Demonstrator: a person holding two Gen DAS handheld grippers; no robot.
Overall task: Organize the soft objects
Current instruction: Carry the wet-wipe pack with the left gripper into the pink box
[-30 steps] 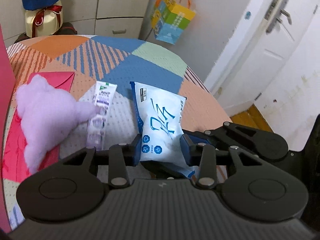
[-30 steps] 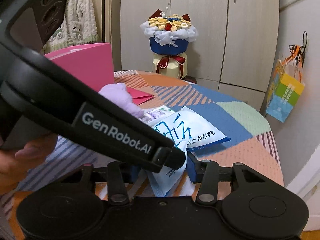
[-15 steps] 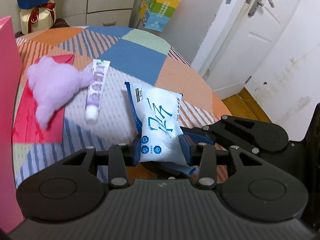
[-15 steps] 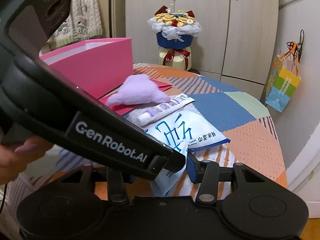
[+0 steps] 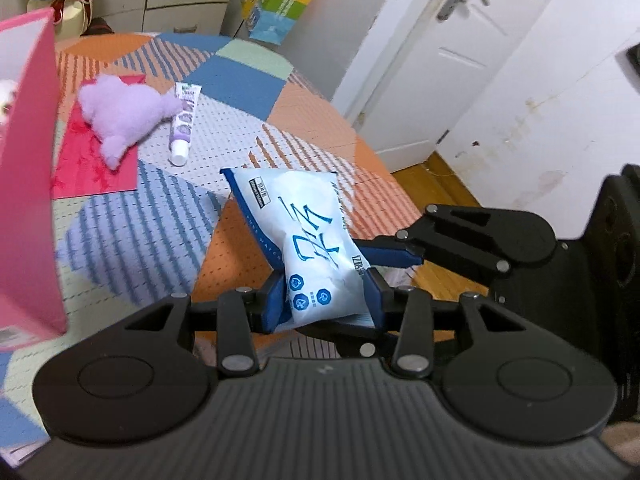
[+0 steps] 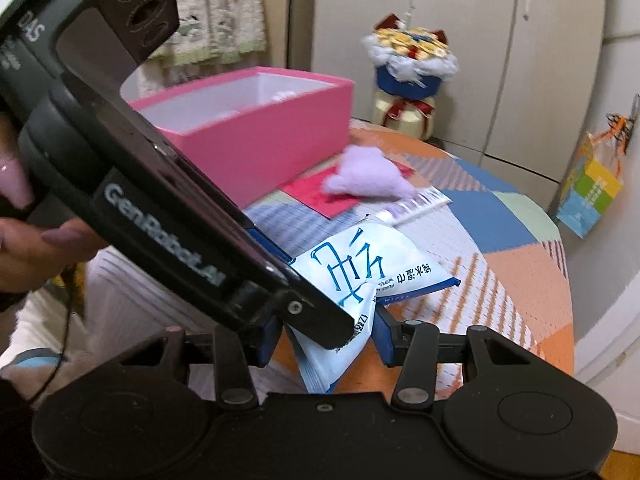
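The pink box is sitting open, left of everything. Right of it, the left gripper and right gripper are both clenching the wipes pack, apparently carrying it; next, swinging leftward over the box and releasing.

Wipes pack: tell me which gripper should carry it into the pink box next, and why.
Left, probably. The left gripper clamps the wipes pack squarely across its width, and the pink box lies on its side. The right gripper only pinches a corner.
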